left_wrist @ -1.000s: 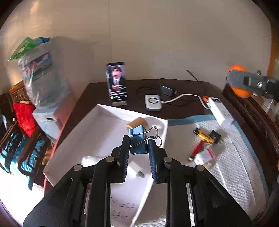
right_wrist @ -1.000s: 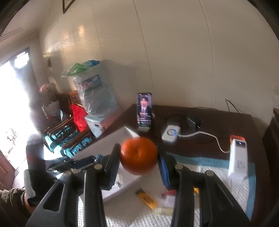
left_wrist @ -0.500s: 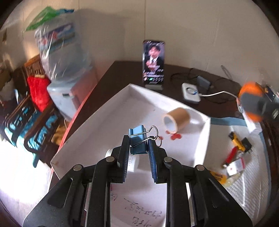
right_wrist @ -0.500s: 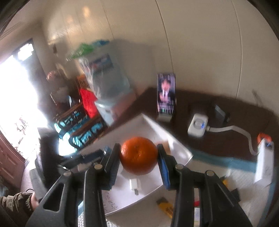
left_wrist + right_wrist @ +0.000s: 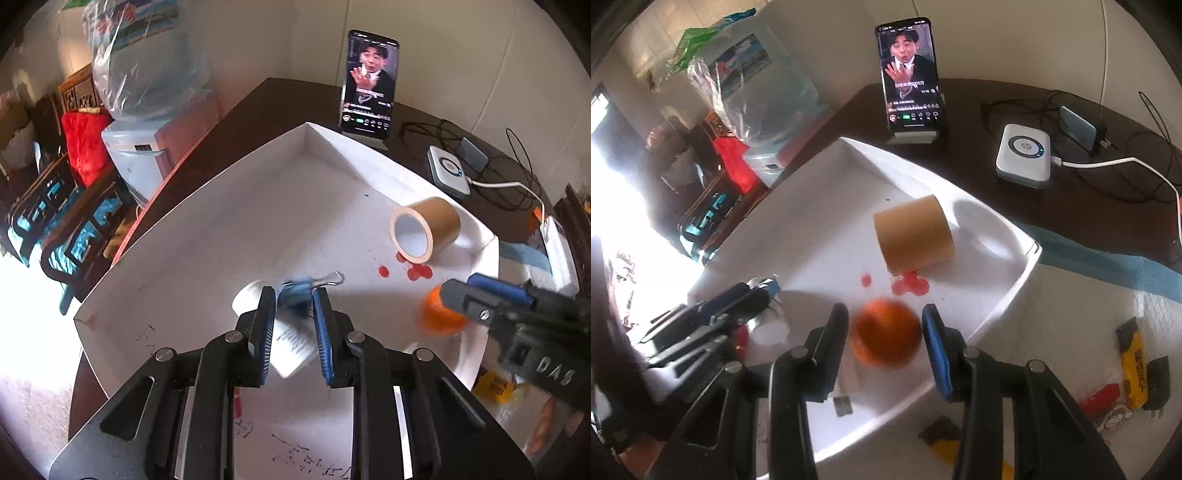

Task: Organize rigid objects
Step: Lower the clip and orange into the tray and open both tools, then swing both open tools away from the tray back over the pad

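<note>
The binder clip [image 5: 297,293] sits clamped in the left claw [image 5: 294,306], the orange [image 5: 885,338] clamped in the right claw [image 5: 885,332]. Lower both onto bare tray [image 5: 221,236] floor, clear of the tape roll [image 5: 424,229], before letting go.

Daylight blows out the left side of both my views. The orange [image 5: 885,338] and binder clip [image 5: 295,293] smear with motion blur; fisheye bends and darkens every edge.
</note>
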